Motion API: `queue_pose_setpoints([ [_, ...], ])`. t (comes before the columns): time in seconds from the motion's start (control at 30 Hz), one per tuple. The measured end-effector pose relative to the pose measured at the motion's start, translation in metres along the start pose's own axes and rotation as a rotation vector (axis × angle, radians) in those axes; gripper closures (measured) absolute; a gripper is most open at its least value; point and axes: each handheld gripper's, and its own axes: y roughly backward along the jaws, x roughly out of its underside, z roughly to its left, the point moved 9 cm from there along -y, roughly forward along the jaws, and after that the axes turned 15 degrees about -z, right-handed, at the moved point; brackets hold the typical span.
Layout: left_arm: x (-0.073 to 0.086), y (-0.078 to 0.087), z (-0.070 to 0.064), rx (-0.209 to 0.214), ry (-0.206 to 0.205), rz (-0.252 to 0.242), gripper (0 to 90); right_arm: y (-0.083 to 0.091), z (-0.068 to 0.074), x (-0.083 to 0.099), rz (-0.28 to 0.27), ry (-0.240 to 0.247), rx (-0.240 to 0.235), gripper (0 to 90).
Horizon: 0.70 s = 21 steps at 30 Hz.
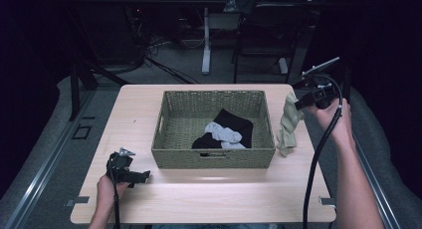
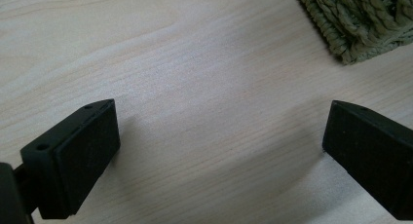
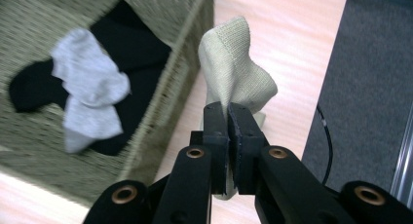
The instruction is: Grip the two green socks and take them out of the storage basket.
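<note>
Beige sock (image 1: 289, 124) pinched in right gripper (image 1: 300, 104), jaws clamped on upper end — sock hangs just right of wicker basket (image 1: 214, 158), lower end touching surface (image 1: 209, 194). Basket holds black sock (image 1: 233, 122) and grey sock (image 1: 224, 134). Left gripper (image 1: 145, 175) low near basket's front left corner, jaws wide apart, nothing between.

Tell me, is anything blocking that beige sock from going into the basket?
Only the basket's own right wall. The beige sock hangs from the right gripper just outside that wall, its lower end on the table. Inside lie a black sock and a grey sock, with bare floor around them.
</note>
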Motion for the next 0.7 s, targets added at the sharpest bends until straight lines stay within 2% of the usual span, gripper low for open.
queue_pose_setpoints([
  [0.1, 0.000, 0.000, 0.000, 0.001, -0.001, 0.001, 0.3, -0.019, -0.011, 0.020, 0.036, -0.025, 0.014, 87.0],
  [0.27, 0.000, 0.000, 0.000, -0.001, 0.000, 0.001, 0.3, -0.034, -0.016, 0.038, 0.066, -0.040, 0.011, 86.9],
  [0.3, 0.000, 0.000, 0.000, -0.001, -0.002, 0.000, 0.3, -0.043, -0.018, 0.045, 0.079, -0.044, 0.015, 87.0],
  [0.33, 0.000, 0.000, 0.000, -0.001, -0.002, 0.000, 0.3, -0.043, -0.018, 0.045, 0.079, -0.044, 0.015, 87.0],
  [0.7, -0.001, 0.001, 0.001, -0.002, 0.014, -0.018, 0.2, -0.086, -0.015, 0.084, 0.149, -0.069, -0.003, 86.7],
])
